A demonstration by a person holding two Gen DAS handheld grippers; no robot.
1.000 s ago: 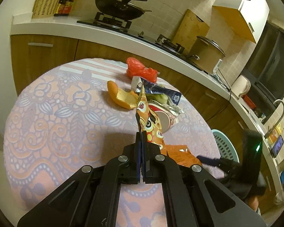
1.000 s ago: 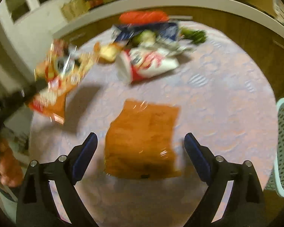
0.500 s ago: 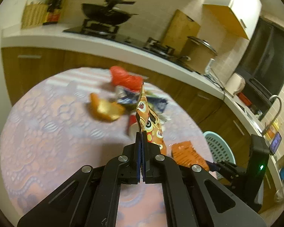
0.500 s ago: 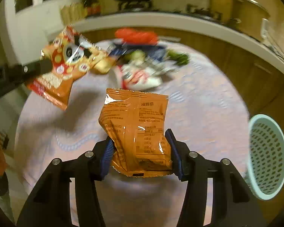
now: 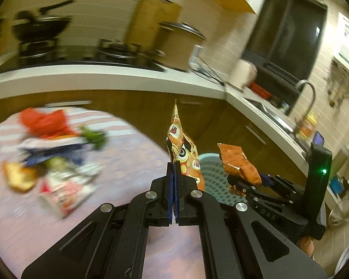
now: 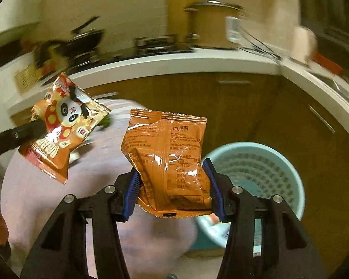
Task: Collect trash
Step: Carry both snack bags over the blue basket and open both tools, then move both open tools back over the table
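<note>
The plain orange packet (image 6: 167,162) bears the Chinese characters 海底捞 near its top right corner, above a printed table whose small lines cannot be read. To the left of that packet, the panda snack packet (image 6: 62,127) carries large white Chinese characters along its lower edge and a small white badge, both too skewed to make out. In the left wrist view the letters "DAS" stand embossed on the black body of the right gripper (image 5: 266,211), just below the plain orange packet.
</note>
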